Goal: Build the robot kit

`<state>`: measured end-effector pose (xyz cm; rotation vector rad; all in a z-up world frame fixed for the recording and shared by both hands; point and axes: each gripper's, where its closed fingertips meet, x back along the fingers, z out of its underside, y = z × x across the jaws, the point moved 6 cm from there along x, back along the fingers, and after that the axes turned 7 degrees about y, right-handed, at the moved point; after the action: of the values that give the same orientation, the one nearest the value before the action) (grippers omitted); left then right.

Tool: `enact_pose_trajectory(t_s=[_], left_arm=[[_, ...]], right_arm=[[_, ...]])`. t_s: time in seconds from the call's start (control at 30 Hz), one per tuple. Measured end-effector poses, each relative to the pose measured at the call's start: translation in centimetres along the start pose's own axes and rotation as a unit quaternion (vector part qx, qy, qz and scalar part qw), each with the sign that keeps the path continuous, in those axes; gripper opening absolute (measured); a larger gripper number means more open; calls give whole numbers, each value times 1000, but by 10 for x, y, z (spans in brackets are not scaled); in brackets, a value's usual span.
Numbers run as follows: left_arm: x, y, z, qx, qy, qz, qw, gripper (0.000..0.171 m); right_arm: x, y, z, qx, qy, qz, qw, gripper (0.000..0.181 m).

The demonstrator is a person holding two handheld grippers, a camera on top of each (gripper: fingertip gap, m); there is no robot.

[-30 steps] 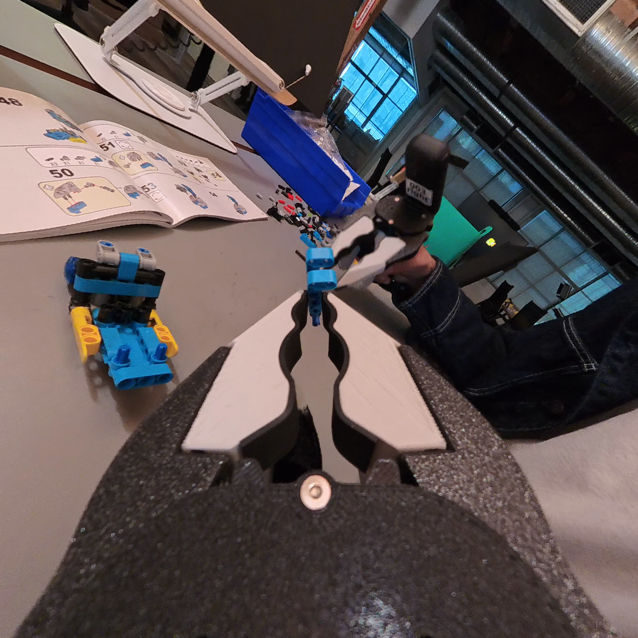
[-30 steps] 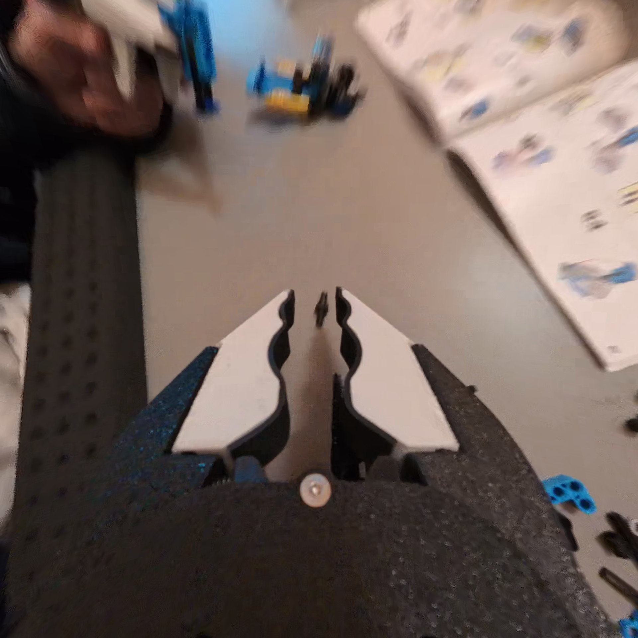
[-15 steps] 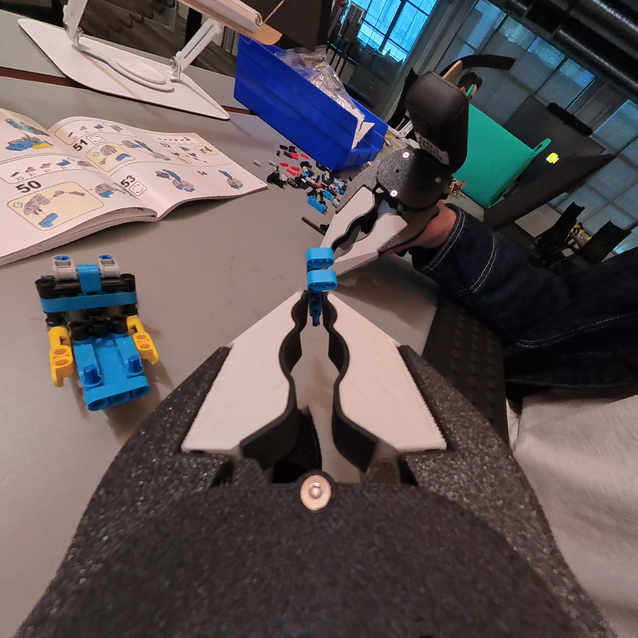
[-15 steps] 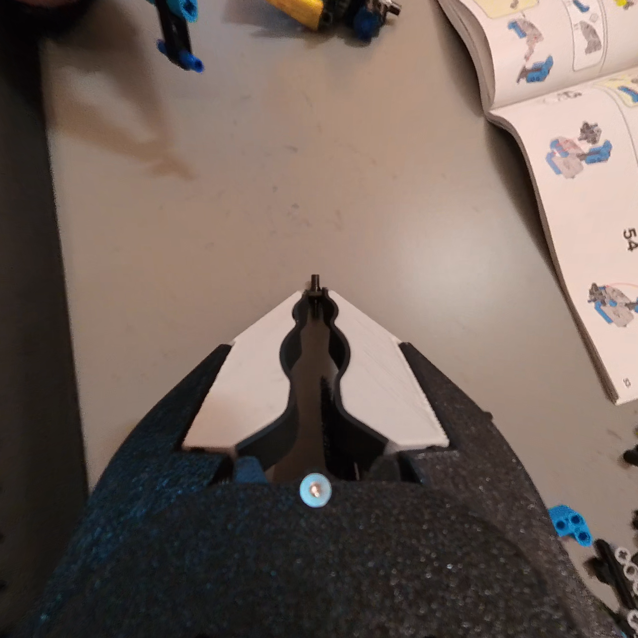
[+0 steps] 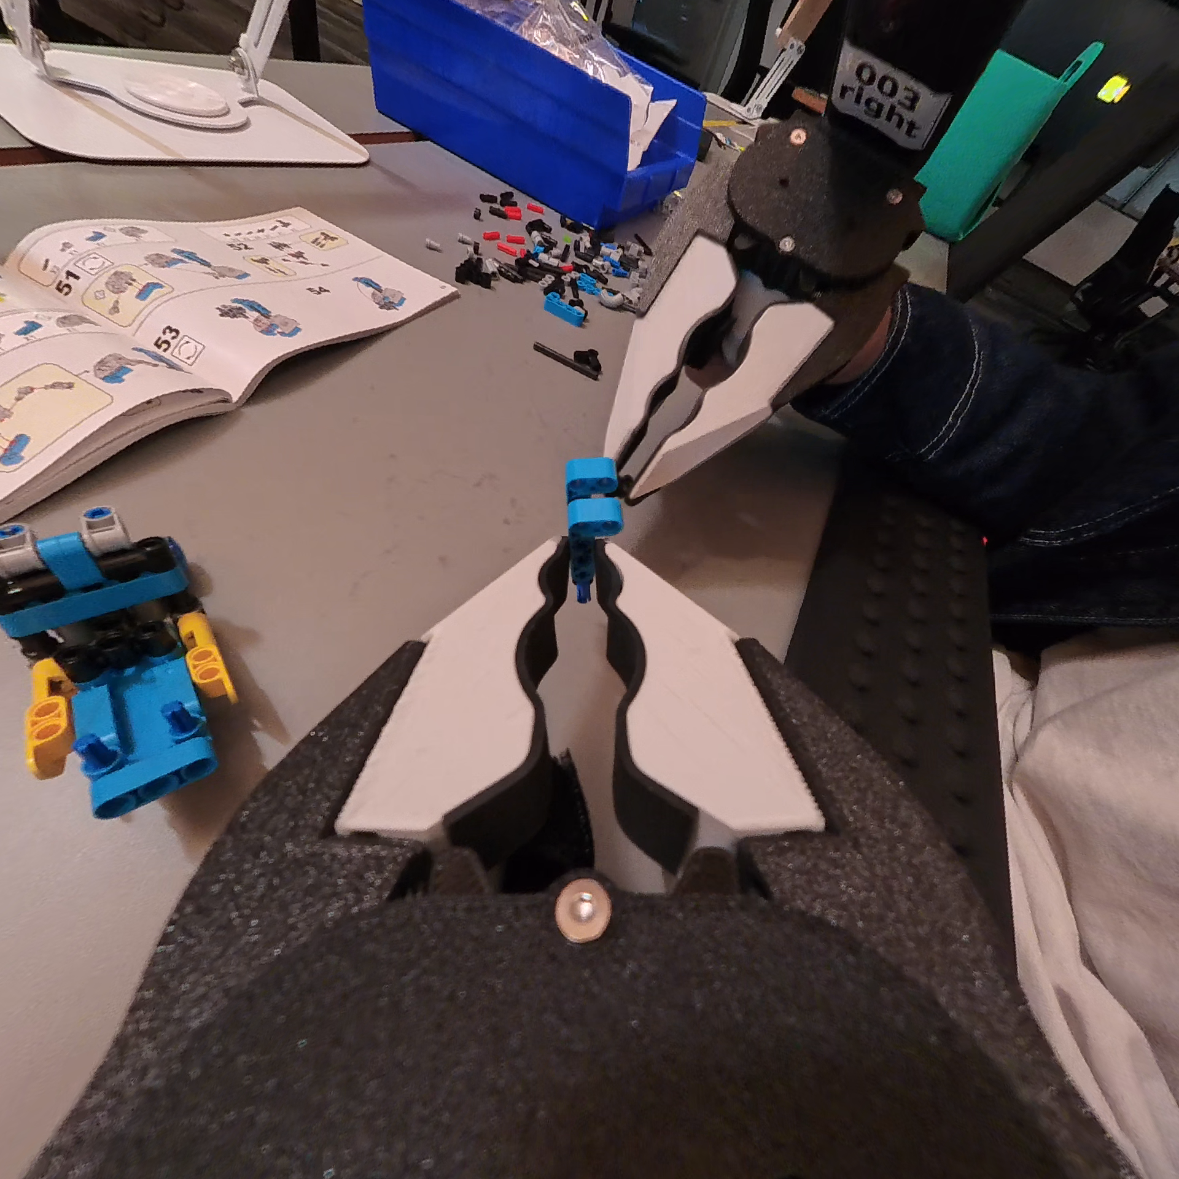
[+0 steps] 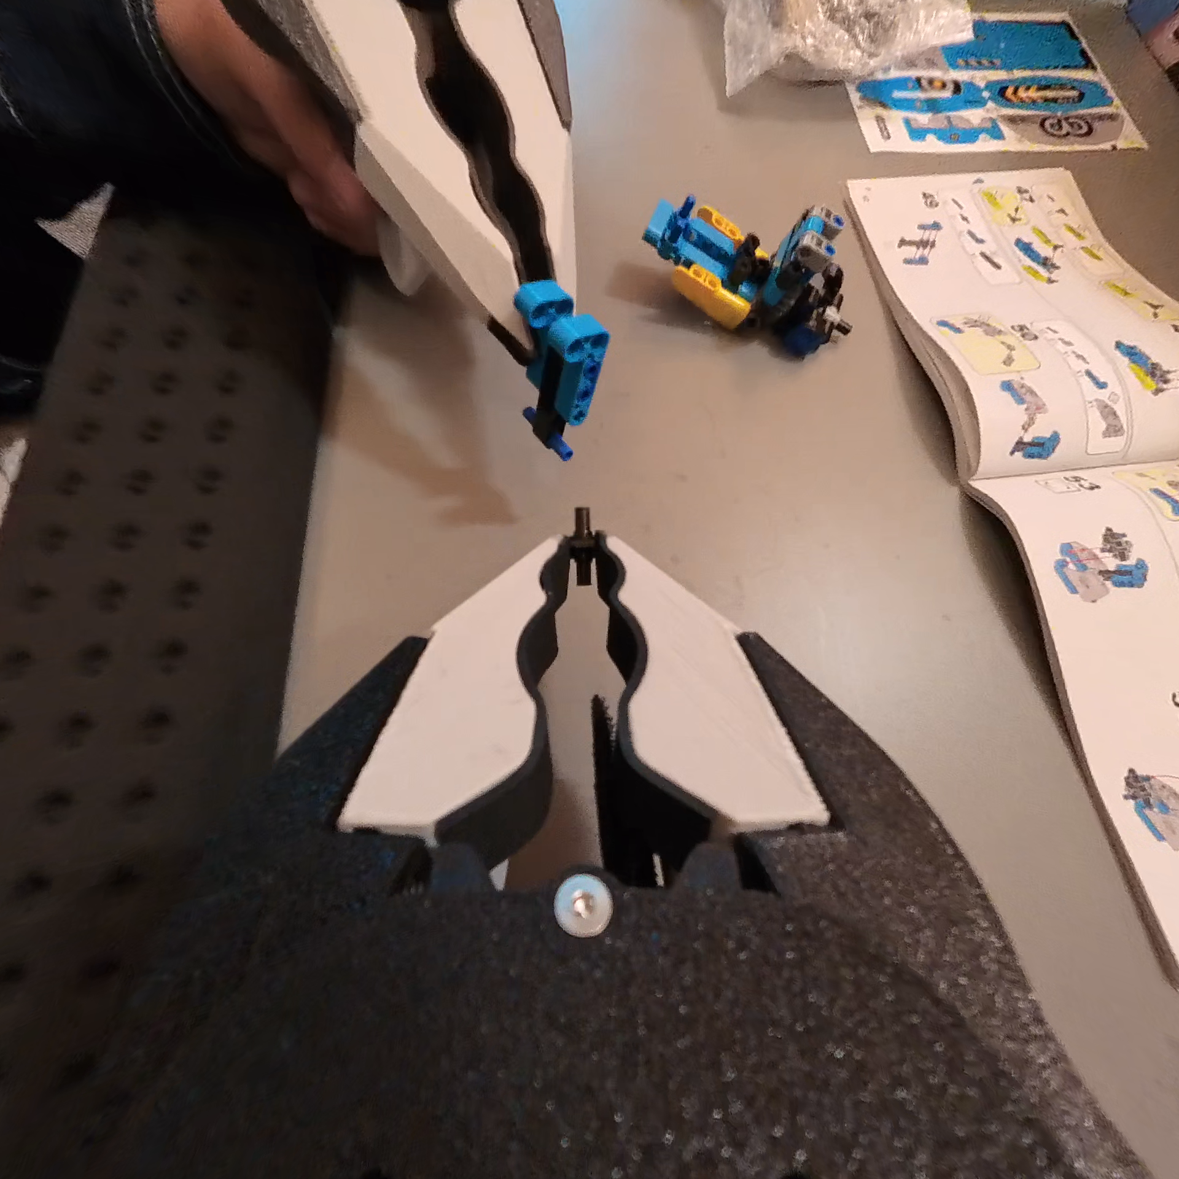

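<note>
On the grey table [image 5: 357, 459], seen from the left wrist view, the left gripper [image 5: 582, 561] was clamped on a small blue brick assembly [image 5: 592, 504], held clear of the surface. The right gripper [image 5: 628, 488] met that assembly tip to tip from the upper right, a dark denim sleeve [image 5: 995, 408] behind it. An open instruction booklet [image 5: 191, 306] lay at left, with a blue-and-yellow brick vehicle [image 5: 115, 676] nearer. A blue bin [image 5: 510, 108] at the table's far edge held crumpled clear plastic; its other contents were hidden. Loose small parts [image 5: 548, 261] were scattered just before it. A black perforated mat [image 5: 893, 670] ran along the right edge. Windows beyond were cut off.

Over the same table [image 6: 734, 510], the right wrist view showed the right gripper [image 6: 582, 542] closed on a short black pin [image 6: 582, 533], its end protruding. The left gripper [image 6: 542, 287] entered from the upper left, carrying the assembly [image 6: 561, 363] near the pin; contact could not be confirmed. The vehicle [image 6: 746, 281] and booklet [image 6: 1021, 383] lay beyond. A clear bag [image 6: 829, 32] and printed sheet [image 6: 989, 108] were cropped at top.
</note>
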<state>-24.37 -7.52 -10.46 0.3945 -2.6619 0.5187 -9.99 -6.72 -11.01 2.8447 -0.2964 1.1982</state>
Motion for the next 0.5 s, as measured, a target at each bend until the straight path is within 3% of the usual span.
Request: enact_pose_trajectory(t_s=[0.13,0.5], left_arm=[[-1,0,0,0,2,0,1000,7],[0,1,0,5,-1,0,1000,7]], right_arm=[[7,1,-10,1,-36,0,999,7],[6,-1,-7,-1,-25,6,1000,7]])
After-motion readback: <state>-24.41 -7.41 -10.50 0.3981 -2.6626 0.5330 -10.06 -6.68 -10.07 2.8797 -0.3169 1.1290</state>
